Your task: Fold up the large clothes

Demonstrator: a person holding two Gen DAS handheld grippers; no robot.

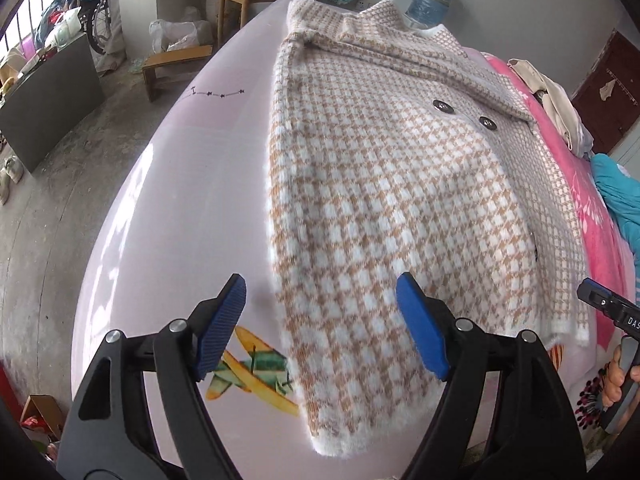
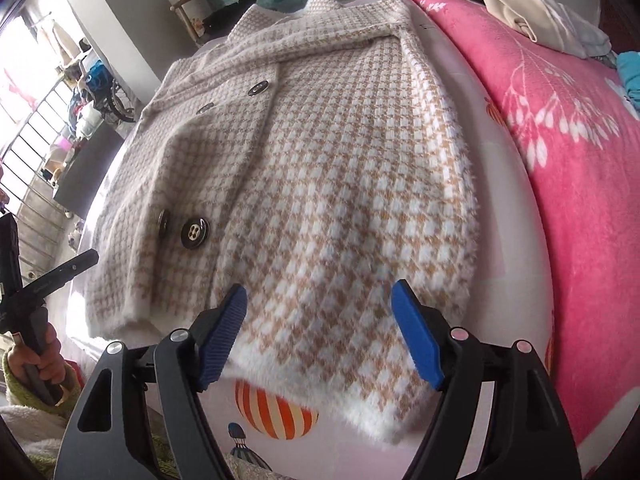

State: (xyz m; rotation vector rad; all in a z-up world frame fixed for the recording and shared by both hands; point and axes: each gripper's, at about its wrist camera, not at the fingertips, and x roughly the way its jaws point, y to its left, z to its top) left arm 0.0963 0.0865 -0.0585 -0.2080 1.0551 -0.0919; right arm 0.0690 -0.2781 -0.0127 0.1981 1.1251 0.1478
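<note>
Both grippers, left gripper (image 1: 320, 332) and right gripper (image 2: 318, 332), hang spread and empty; pinch the coat (image 1: 384, 200) hem corners at 6 o'clock evenly.

Left wrist view: above the hem of the houndstooth coat (image 1: 384, 184), at its airplane-print side, tilted down toward the collar; close.
Right wrist view: above the coat (image 2: 320, 184) hem at the balloon-print side, facing likewise; close.
Shared: the coat, its buttons (image 1: 442, 106) (image 2: 195, 233), pink blanket (image 1: 580, 184) (image 2: 568, 168) beside it.
</note>
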